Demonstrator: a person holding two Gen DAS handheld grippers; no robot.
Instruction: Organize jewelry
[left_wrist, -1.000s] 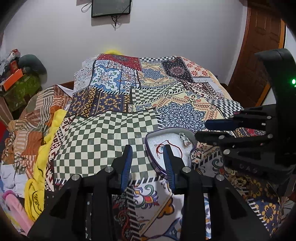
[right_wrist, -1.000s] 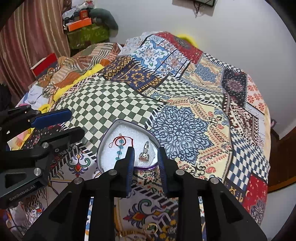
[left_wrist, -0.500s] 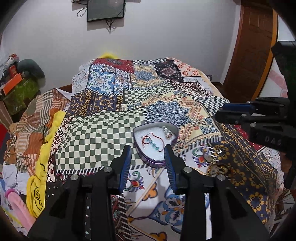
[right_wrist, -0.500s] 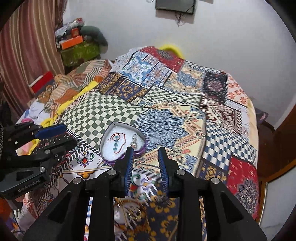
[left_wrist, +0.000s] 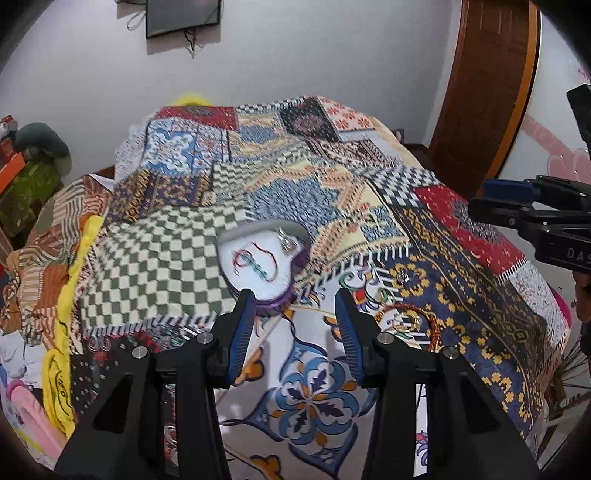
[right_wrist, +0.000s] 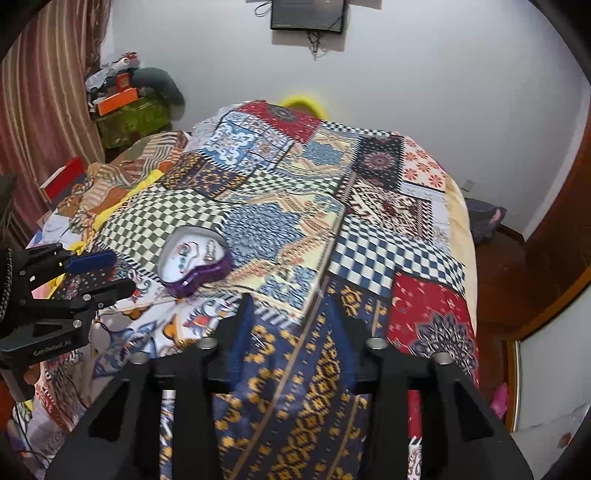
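Note:
A purple heart-shaped jewelry box (left_wrist: 284, 297) with a white lining lies open on the patterned bedspread; it also shows in the right wrist view (right_wrist: 192, 282). Inside lie a red thread bracelet with beads (left_wrist: 255, 260) and a silver piece (left_wrist: 286, 238). Gold bangles (left_wrist: 410, 319) and a small silver item (left_wrist: 404, 276) lie on the cloth to the right of the box. My left gripper (left_wrist: 295, 314) is open and empty, held back above the cloth just in front of the box. My right gripper (right_wrist: 291, 308) is open and empty, raised well to the right of the box.
The bed is covered by a patchwork bedspread (left_wrist: 184, 258). Piled clothes and a yellow cloth (left_wrist: 70, 295) lie along its left side. A wooden door (left_wrist: 487, 92) stands at the right, a wall screen (right_wrist: 308, 14) at the back, a striped curtain (right_wrist: 40, 110) at the left.
Both grippers have pulled back and up from the box. The right gripper has swung away to the right and the box now looks smaller in both views.

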